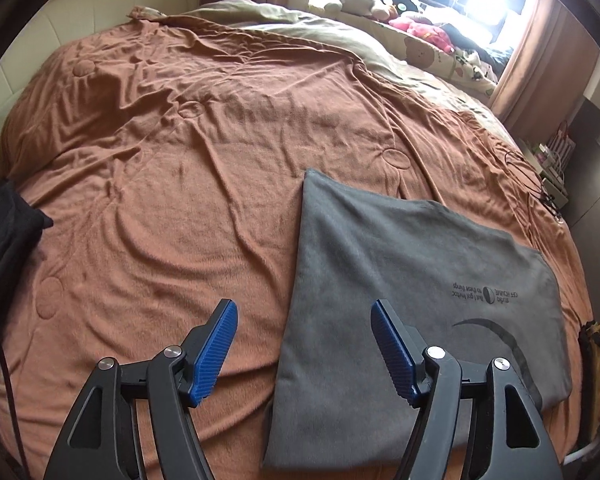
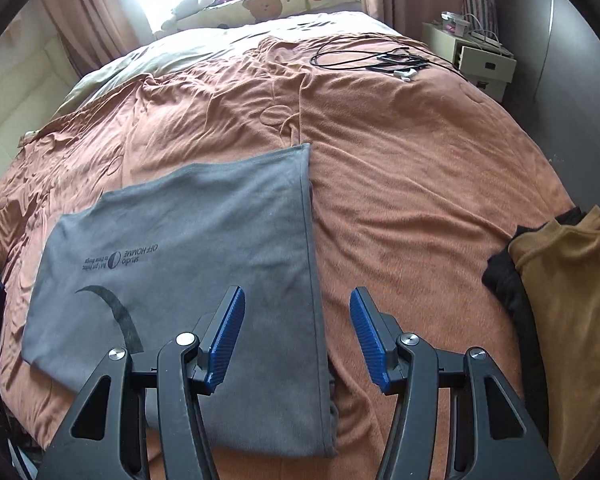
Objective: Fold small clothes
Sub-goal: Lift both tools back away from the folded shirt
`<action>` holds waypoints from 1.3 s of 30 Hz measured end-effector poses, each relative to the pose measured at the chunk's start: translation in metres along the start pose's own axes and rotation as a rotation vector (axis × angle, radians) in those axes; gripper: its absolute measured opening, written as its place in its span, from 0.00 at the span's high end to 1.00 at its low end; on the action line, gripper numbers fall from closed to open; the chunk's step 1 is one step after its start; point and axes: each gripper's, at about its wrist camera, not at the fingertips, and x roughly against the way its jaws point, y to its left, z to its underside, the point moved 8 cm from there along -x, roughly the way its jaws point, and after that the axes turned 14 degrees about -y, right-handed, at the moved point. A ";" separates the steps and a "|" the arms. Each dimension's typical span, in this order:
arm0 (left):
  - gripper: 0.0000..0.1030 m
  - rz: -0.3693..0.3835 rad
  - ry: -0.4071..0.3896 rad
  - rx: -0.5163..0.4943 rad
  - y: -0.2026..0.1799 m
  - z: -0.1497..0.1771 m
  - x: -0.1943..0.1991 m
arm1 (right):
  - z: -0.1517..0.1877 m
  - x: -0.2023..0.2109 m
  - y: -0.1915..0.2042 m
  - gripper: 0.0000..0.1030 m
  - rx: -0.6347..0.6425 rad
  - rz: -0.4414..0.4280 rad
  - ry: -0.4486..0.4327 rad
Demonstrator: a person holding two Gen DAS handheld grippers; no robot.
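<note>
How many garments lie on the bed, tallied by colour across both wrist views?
Grey: 1, the folded T-shirt
Black: 2, one at the left edge, one under the mustard top
Mustard: 1, the top
Total: 4

The blanket (image 1: 220, 152) on the bed is a rust-brown, fleecy cloth, matt and creased, with stitched round patches. The grey shirt (image 1: 380, 280) is smooth matt knit with a flat dark print. The left gripper (image 1: 304, 348) and right gripper (image 2: 298, 336) are matt black plastic with shiny metal pivot pins; their pads (image 2: 226, 344) are ribbed blue rubber-like plastic. The tan garment (image 2: 568, 304) is soft matt cloth over a black cloth (image 2: 508, 284). Glossy black cables (image 2: 356, 56) lie on the blanket.
</note>
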 end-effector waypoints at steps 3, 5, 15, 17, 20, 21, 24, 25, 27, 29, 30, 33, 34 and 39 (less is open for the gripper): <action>0.31 -0.007 -0.008 -0.003 0.000 0.012 0.017 | 0.014 0.016 0.001 0.47 -0.018 -0.012 -0.008; 0.31 -0.007 -0.018 -0.008 0.000 0.019 0.026 | 0.024 0.026 0.005 0.42 -0.036 -0.056 -0.019; 0.00 0.012 -0.076 0.020 0.002 0.045 0.061 | 0.070 0.050 0.016 0.17 -0.101 -0.121 -0.040; 0.00 0.001 -0.075 0.012 0.001 0.050 0.062 | 0.078 0.049 0.020 0.14 -0.099 -0.120 -0.035; 0.00 0.000 -0.065 0.016 0.000 0.058 0.062 | 0.086 0.049 0.023 0.13 -0.108 -0.117 -0.039; 0.00 0.005 -0.060 0.023 -0.001 0.062 0.061 | 0.089 0.049 0.024 0.12 -0.120 -0.126 -0.037; 0.00 0.007 -0.044 0.054 0.000 0.071 0.057 | 0.096 0.043 0.023 0.11 -0.166 -0.142 -0.022; 0.00 0.002 -0.039 0.064 0.001 0.075 0.056 | 0.099 0.041 0.022 0.11 -0.185 -0.149 -0.016; 0.00 -0.011 -0.025 0.079 0.003 0.083 0.055 | 0.105 0.036 0.019 0.11 -0.225 -0.163 0.001; 0.00 -0.008 -0.020 0.108 0.006 0.091 0.055 | 0.111 0.031 0.013 0.11 -0.272 -0.173 0.022; 0.00 -0.002 -0.015 0.123 0.007 0.095 0.053 | 0.113 0.029 0.009 0.11 -0.297 -0.176 0.030; 0.01 0.009 0.004 0.157 0.010 0.103 0.048 | 0.120 0.023 0.002 0.11 -0.340 -0.170 0.042; 0.03 0.015 0.003 0.174 0.012 0.104 0.048 | 0.121 0.021 0.000 0.11 -0.354 -0.174 0.046; 0.30 0.018 0.012 0.269 0.023 0.104 0.039 | 0.123 0.020 -0.008 0.11 -0.428 -0.186 0.036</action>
